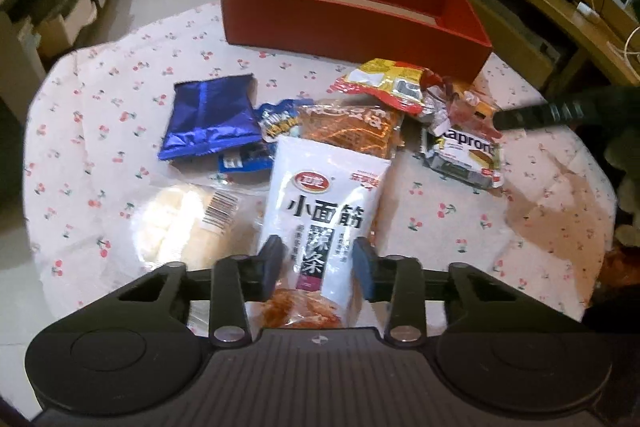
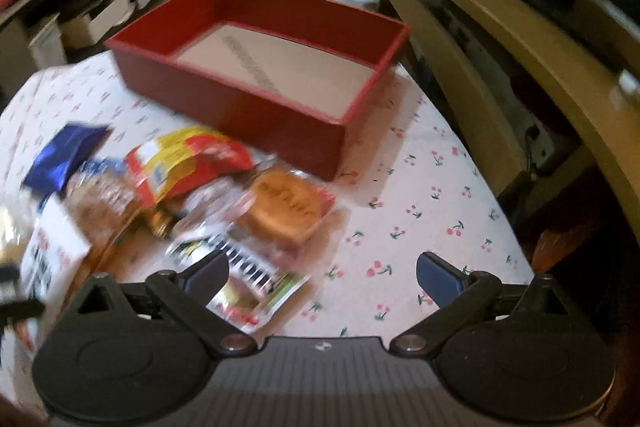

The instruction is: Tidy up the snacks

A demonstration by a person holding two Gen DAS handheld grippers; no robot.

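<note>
Left gripper [image 1: 318, 263] jaws pinching white snack pouch [image 1: 324, 203] at low end, atop pile on tabletop; slippery film, slip risked during lift to red box [image 1: 352, 27]. Right gripper [image 2: 322, 275] jaws spread, nothing held

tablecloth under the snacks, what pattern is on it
White tablecloth printed with small red cherries; left wrist view shows it best.

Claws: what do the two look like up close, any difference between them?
Same build. Left claw and right claw: matte black plastic body with a ribbed centre panel, a round disc on each side, black linkage arms on silver pivot screws, dark blue finger pads. A small cross mark sits mid-body. No cables or sleeves visible.
</note>
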